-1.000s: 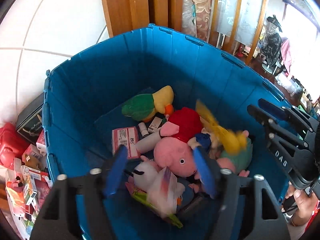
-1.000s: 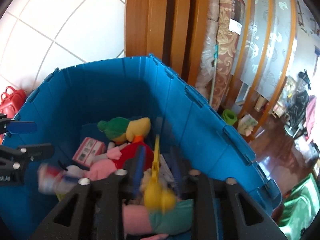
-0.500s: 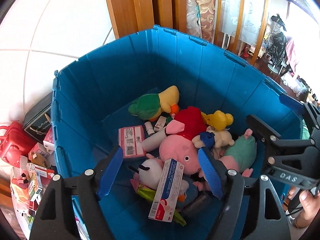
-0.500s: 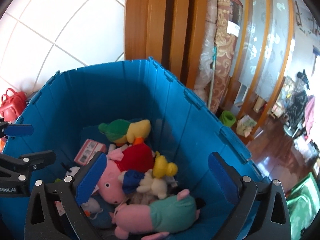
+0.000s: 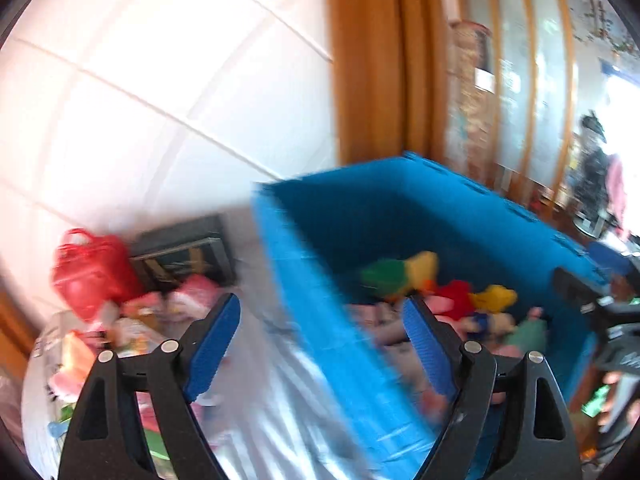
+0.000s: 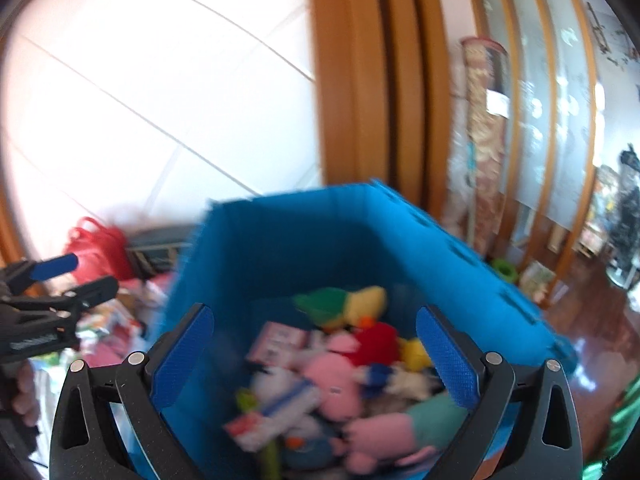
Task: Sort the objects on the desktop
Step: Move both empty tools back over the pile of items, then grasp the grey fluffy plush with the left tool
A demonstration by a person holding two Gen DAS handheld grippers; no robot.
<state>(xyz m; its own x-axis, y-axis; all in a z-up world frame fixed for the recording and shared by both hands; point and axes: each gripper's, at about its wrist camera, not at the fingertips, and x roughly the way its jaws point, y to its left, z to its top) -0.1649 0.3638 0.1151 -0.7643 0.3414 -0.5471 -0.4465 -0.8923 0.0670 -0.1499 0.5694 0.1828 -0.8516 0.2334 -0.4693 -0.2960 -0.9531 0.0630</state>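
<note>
**Two empty grippers hover at a blue bin full of toys**

The left gripper [image 5: 320, 328] hangs over the near-left corner of the blue bin [image 5: 460, 216], its blue-padded fingers [image 5: 214, 344] spread wide and holding nothing. One finger sits over the cluttered tabletop [image 5: 280, 420] outside the bin, the other over the bin's interior. Both views are blurred.

The right gripper [image 6: 320, 344] points straight into the bin [image 6: 320, 240], fingers [image 6: 182, 356] likewise spread wide with nothing between them. Inside the bin lies a heap of soft toys and small packages: a green-and-yellow plush [image 6: 344, 304] towards the far wall, a pink plush with a red body [image 6: 348, 356] in the middle, a small yellow plush [image 6: 416, 354] just beside it, a pink-and-teal plush [image 6: 400, 428] nearest the camera, and a pink-and-white box [image 6: 280, 340] to the left.

Left of the bin, more things lie on the table: a red bag [image 5: 90, 268] against the white tiled wall [image 5: 160, 100], a dark box [image 5: 184, 252] beside it, and a jumble of bright packets [image 5: 120, 332] too blurred to make out. A wooden door frame [image 6: 372, 80] rises behind the bin.
</note>
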